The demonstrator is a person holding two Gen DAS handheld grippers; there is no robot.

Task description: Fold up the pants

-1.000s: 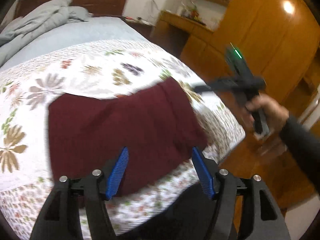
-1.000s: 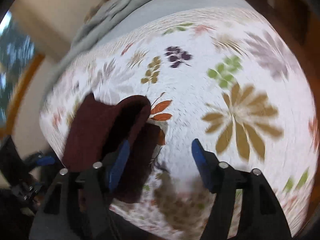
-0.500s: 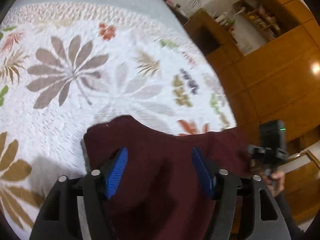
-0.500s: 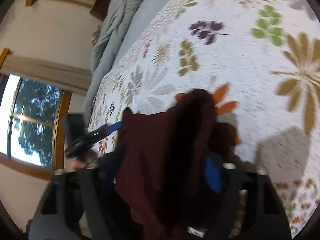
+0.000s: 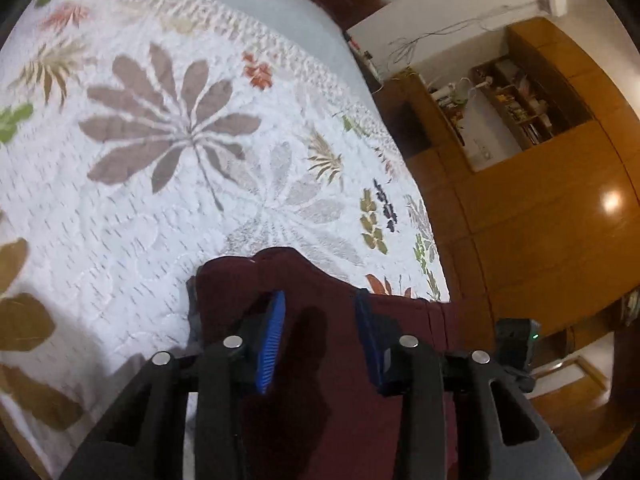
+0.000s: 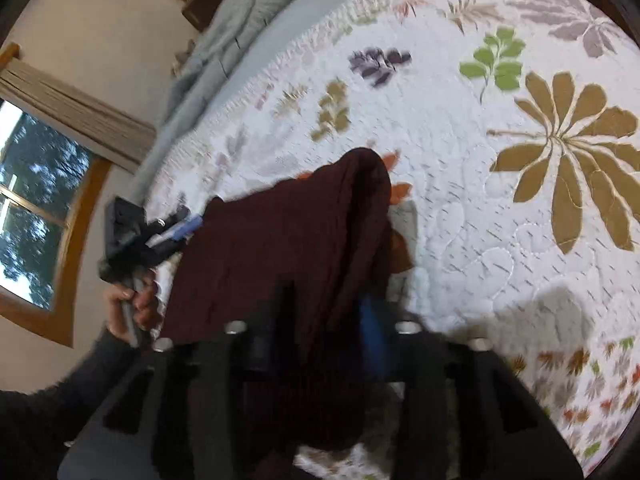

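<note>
Now, left claw [image 5: 318,332]: its blue pads [image 5: 270,344] stand apart and are closing, with the maroon cloth lying between them; I see no pinch on it yet.
Right claw [image 6: 320,344]: its jaws are opening; cloth is draped over and between the fingers, so whether the pads press on it I cannot tell.
Pants [image 5: 340,360]: dark maroon, at the near edge of the bed, partly folded; in the right wrist view a fold of them stands lifted into a peak above the quilt.
Left hand [image 6: 128,300]: seen from the right wrist view, gripping its tool just beside the far side of the cloth.
Quilt [image 5: 160,200]: white, stitched, printed with leaves, spread under the garment.
Surroundings: grey duvet [image 6: 236,28] bunched at the head of the bed, window [image 6: 28,208] on one side, wooden wardrobe [image 5: 552,232] on the other.
Handling: likely light, soft and limp; it will sag and slide on itself, not hold a crease unaided.
Where to take hold: probably at the folded edge or corners, catching all layers in one pinch, one claw at each end so the edge stays taut.
</note>
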